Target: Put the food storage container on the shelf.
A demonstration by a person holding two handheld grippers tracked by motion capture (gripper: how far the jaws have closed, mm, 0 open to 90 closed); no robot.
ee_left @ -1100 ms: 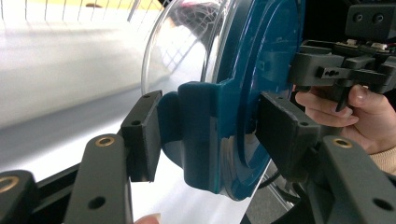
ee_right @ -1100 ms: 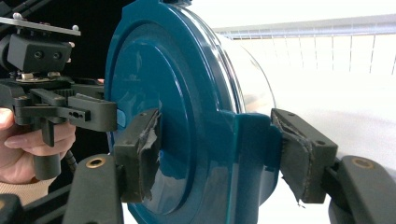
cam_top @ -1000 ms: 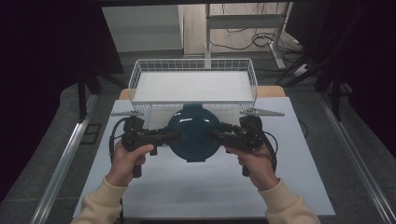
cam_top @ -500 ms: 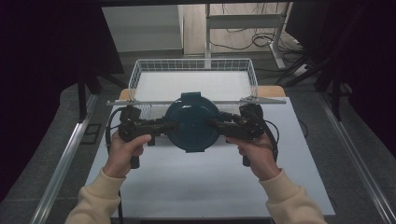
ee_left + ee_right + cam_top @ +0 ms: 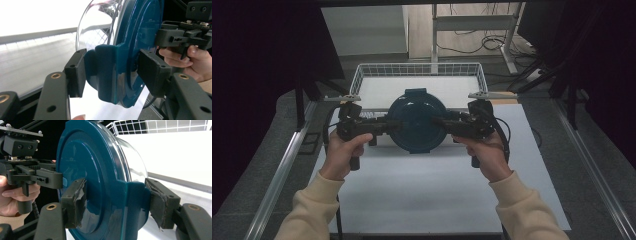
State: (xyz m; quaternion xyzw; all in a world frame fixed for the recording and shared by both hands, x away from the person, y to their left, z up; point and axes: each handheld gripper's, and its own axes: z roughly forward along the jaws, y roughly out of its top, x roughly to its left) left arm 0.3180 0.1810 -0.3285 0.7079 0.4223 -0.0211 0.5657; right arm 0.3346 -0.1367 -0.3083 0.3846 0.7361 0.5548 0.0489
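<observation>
Nearest the camera in the high view, two cream sleeves come in from the bottom edge, each hand wrapped round the grip of a black two-jaw tool. The left gripper [image 5: 394, 125] and the right gripper [image 5: 438, 121] point inward at one another and carry between them a round container with a dark teal plastic lid and a clear body [image 5: 417, 121], held off the white table top [image 5: 422, 195].

In the left gripper view the left gripper [image 5: 113, 72] has its jaws partly apart, both pads pressed onto a teal latch tab at the rim of the container [image 5: 120, 62], one pad on the clear side and one on the lid side. In the right gripper view the right gripper [image 5: 117, 202] clamps the opposite latch tab of the container [image 5: 95, 182] in the same way, its worn pads tight against the plastic. The body appears empty, though glare on the clear wall makes that hard to judge.

Beyond the container stands a white wire basket [image 5: 362, 75] with a pale floor; the container hangs over its near rim. Farther off lie a grey floor and trailing cables.
</observation>
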